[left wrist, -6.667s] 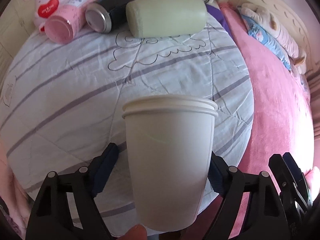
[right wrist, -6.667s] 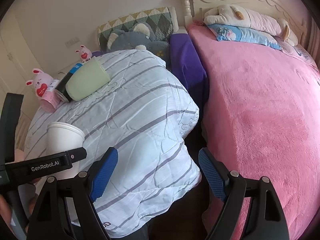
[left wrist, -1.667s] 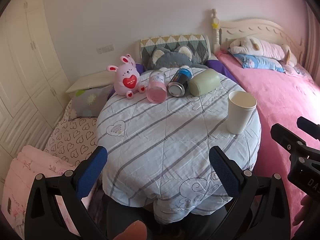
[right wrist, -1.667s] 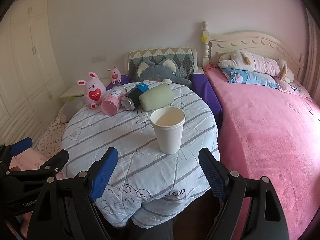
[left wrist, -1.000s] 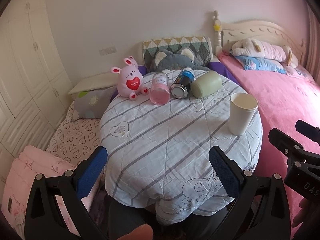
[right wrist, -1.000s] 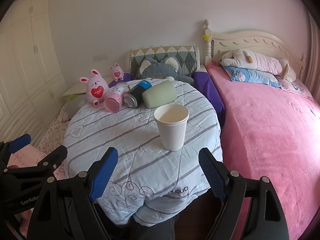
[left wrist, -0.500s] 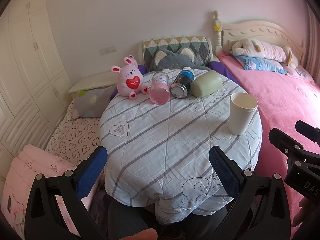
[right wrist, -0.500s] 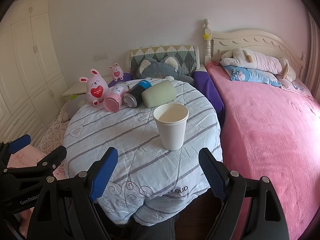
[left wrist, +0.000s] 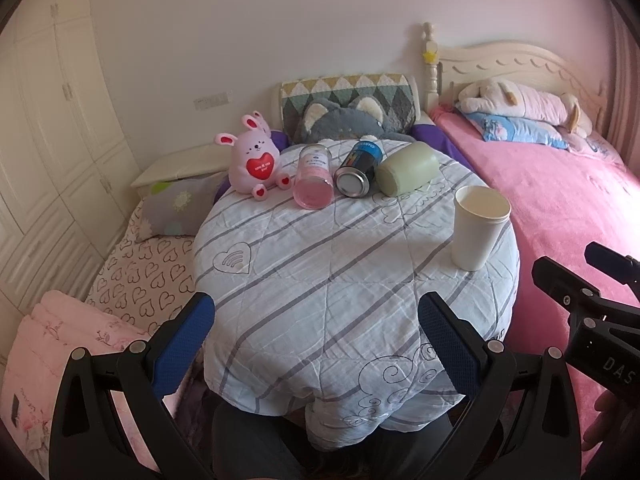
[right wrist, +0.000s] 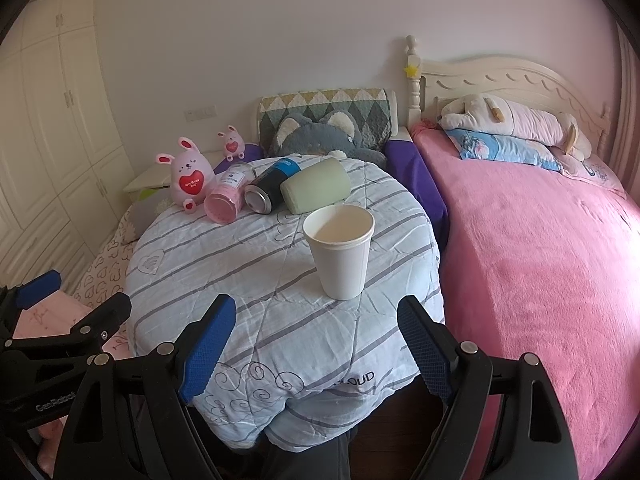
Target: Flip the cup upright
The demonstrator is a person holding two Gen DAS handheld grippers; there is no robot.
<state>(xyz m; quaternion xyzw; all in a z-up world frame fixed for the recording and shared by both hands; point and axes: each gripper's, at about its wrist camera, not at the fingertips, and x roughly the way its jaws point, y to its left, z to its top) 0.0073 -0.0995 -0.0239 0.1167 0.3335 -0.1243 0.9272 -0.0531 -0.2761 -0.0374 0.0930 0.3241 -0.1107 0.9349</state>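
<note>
A white paper cup [left wrist: 478, 229] stands upright, mouth up, near the right edge of the round table covered in a striped blue-white quilt [left wrist: 320, 264]. It also shows in the right wrist view [right wrist: 341, 252], straight ahead. My left gripper [left wrist: 316, 332] is open and empty, pulled back in front of the table's near edge. My right gripper [right wrist: 316, 340] is open and empty, also back from the table, a good way short of the cup. Each gripper shows at the edge of the other's view.
At the table's back lie a pale green cup [left wrist: 406, 168], a dark can [left wrist: 357, 168] and a pink jar [left wrist: 313, 184], all on their sides, beside a pink bunny toy [left wrist: 255, 162]. A pink bed [right wrist: 540, 248] is to the right, a heart-print mattress [left wrist: 144, 276] to the left.
Long ago my left gripper held the cup upright over the table; now it has let go and both grippers have drawn back. Over the last second almost nothing moves.
</note>
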